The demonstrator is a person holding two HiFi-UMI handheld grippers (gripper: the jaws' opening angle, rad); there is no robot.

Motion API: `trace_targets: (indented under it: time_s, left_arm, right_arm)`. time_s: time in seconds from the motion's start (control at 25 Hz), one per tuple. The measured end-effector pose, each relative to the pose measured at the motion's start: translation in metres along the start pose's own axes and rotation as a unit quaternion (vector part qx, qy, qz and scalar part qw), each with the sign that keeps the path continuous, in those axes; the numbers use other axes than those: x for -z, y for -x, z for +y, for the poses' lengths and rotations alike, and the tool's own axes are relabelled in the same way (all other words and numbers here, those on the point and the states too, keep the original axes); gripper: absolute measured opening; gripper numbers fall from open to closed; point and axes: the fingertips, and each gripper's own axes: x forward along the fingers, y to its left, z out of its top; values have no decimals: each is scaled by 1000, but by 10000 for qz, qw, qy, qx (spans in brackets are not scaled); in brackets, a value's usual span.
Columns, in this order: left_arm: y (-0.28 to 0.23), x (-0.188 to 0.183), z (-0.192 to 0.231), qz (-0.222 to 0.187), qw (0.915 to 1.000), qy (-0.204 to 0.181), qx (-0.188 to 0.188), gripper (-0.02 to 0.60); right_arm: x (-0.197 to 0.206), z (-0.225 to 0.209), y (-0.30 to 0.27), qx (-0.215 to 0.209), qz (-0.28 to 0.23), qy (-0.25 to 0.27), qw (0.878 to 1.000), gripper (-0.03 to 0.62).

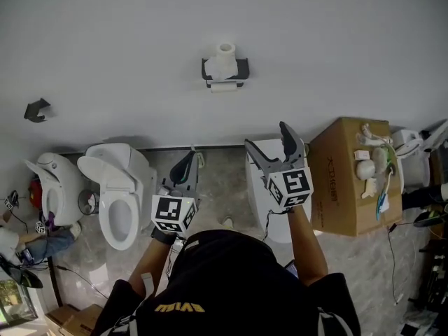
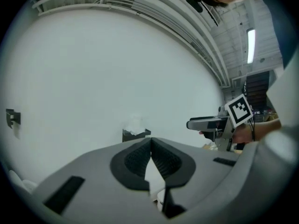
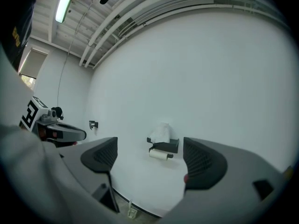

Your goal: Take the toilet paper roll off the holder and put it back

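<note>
Left claw [image 1: 190,157] shut, nothing in it; right claw [image 1: 265,137] wide open and empty, both near the person. Toilet paper roll [image 1: 224,86] hangs on holder [image 1: 242,68], far wall, well apart from both claws.

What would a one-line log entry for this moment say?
stage: before pickup | left gripper: shut, empty | right gripper: open, facing holder | toilet paper roll: on holder, untouched

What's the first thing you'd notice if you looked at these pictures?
The black holder with toilet paper, alone on the big white wall. Nearer, the right hand-held gripper gapes open toward it, while the left hand-held gripper is shut; white toilets stand lower left.
</note>
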Motion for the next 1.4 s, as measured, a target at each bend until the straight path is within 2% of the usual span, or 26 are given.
trace_targets:
  time_s: [0.24,0.84,1.08,1.4]
  left_arm:
    - [-2,0,-14,-95,9999,37,95,11]
    - [-12,-9,-1,-250,9997,-39,75,11]
    - [-15,-10,0,-256,9996,-31,68,11]
    - [-22,-15,1,-257,9996,-68,66,11]
  right_arm:
    - [-4,0,3,-17,-57,39,10000,442]
    - [-4,2,3,-10,3,109,9999,429]
    - [-6,2,1,-78,19,173,9998,378]
    - [-6,2,-3,-133,27,267,9996,242]
